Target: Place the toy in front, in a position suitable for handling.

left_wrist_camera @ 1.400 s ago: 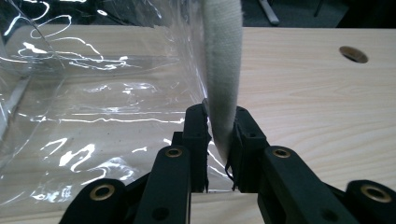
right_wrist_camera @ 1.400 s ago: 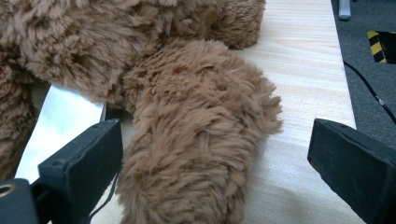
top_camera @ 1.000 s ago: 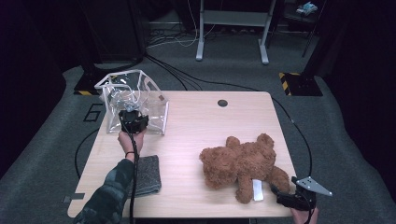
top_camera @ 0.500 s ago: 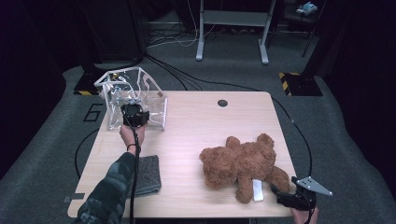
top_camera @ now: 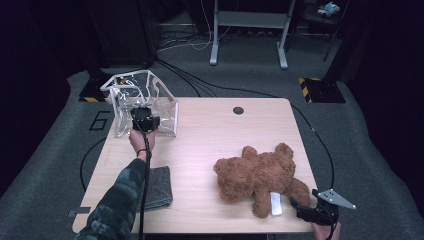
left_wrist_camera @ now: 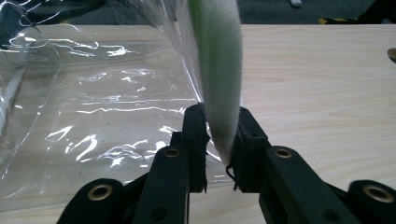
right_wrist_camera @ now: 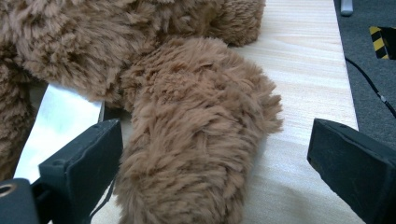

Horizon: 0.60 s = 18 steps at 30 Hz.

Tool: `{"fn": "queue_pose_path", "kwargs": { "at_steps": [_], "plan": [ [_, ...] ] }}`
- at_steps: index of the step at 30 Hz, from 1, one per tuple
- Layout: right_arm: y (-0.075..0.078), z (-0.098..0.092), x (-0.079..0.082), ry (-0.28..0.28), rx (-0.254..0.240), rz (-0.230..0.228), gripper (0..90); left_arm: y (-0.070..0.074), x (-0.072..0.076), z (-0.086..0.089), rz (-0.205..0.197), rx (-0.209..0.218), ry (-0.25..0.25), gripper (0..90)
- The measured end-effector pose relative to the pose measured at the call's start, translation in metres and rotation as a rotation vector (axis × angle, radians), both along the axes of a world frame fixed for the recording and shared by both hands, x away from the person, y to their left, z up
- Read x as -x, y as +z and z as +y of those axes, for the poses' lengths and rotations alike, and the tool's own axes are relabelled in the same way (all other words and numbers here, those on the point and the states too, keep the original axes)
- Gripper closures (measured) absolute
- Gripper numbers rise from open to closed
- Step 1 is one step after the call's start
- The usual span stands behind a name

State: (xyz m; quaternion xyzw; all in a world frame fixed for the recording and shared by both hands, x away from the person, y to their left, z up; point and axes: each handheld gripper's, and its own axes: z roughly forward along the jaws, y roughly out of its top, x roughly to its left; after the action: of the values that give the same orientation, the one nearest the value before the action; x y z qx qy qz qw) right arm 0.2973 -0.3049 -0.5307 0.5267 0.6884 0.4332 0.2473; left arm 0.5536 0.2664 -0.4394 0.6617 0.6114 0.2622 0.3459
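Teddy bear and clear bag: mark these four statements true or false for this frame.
1. The left gripper is shut on the clear bag's white edge strip. True.
2. The right gripper is clamped tight on the teddy bear. False: its jaws stand wide open around one of the bear's limbs.
3. A grey folded cloth lies on the table near the left forearm. True.
4. The teddy bear sits inside the clear bag. False: it lies on the table, apart from the bag.
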Motion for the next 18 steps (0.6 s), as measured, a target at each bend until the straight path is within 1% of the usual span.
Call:
{"fn": "queue_pose_path", "kwargs": {
  "at_steps": [4,7,9,13,14,15,16,17,18],
  "plan": [
    [0.0,0.0,0.001,0.001,-0.002,-0.003,3.2,0.0,-0.003,-0.001,0.007,0.007,0.004,76.5],
    [0.0,0.0,0.0,0.0,-0.001,-0.002,3.2,-0.001,-0.004,-0.002,0.007,-0.008,-0.001,75.8],
    [0.0,0.0,0.0,0.0,0.0,-0.001,3.2,-0.002,-0.005,-0.001,0.007,-0.006,0.002,75.6],
    [0.0,0.0,0.0,0.0,-0.002,0.0,3.2,0.0,-0.004,-0.001,0.002,-0.005,-0.013,74.4],
    [0.0,0.0,0.0,0.0,-0.002,-0.001,3.2,0.003,-0.002,-0.001,-0.001,-0.007,-0.017,70.1],
    [0.0,0.0,0.0,0.0,-0.002,-0.001,3.2,0.003,-0.002,-0.001,-0.001,-0.007,-0.017,67.7],
    [0.0,0.0,0.0,0.0,-0.002,-0.002,3.2,0.005,-0.001,0.0,-0.002,-0.004,-0.019,67.7],
    [0.0,0.0,0.001,0.0,-0.002,-0.001,3.2,0.006,0.0,0.0,-0.005,-0.006,-0.022,58.2],
    [0.0,0.0,0.001,0.0,-0.002,-0.001,3.2,0.009,0.001,0.0,-0.004,-0.012,-0.025,58.2]
  ]
}}
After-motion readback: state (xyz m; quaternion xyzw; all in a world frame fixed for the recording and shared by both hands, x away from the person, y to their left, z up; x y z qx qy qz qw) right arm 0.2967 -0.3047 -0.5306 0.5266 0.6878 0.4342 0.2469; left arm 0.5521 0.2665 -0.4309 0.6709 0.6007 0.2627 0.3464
